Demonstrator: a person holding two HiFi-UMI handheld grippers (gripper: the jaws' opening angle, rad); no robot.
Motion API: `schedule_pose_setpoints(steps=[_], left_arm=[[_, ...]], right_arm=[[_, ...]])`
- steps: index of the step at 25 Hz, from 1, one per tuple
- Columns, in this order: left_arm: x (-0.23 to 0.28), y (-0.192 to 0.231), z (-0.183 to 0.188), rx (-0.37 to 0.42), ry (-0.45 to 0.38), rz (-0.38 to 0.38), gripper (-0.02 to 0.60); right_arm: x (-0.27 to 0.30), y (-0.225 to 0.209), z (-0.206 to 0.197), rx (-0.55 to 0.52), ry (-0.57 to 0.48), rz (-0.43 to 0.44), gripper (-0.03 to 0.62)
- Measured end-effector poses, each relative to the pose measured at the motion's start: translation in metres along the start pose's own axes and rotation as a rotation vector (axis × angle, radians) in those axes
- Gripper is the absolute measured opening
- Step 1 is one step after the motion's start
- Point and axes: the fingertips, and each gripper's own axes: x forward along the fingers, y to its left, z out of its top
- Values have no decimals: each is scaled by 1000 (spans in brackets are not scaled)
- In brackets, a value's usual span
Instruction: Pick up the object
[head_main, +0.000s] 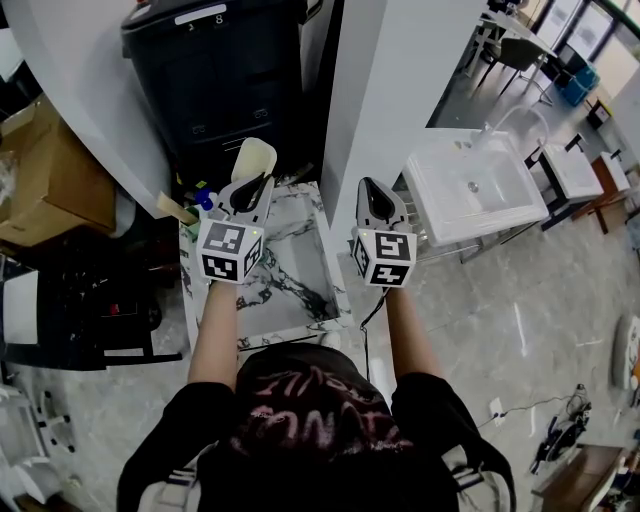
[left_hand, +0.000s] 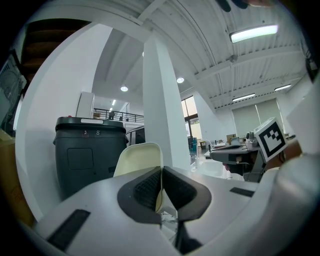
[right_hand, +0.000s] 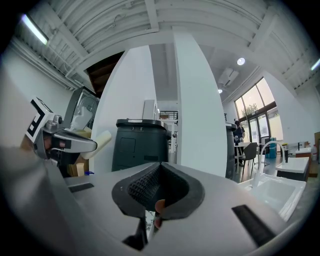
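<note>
The object is a cream-coloured flat plastic piece with a rounded top, and it stands upright out of my left gripper. In the left gripper view the dark pads are shut on its lower edge, and the cream piece rises behind them. My left gripper hovers over the back left of the marble table top. My right gripper is level with it, over the table's right edge, with jaws together and nothing between them. A small pinkish spot shows below those jaws; I cannot tell what it is.
A dark grey bin stands behind the table, and a white pillar rises to its right. A white sink lies further right. A cardboard box is at the left. A blue-capped bottle stands at the table's back left corner.
</note>
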Motion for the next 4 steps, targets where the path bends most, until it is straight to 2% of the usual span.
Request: schedule_pose_setpoints(steps=[4], left_arm=[[1,2,-1,-2,-2,-2,26]], right_arm=[[3,0,0,-1,1,-2,14]])
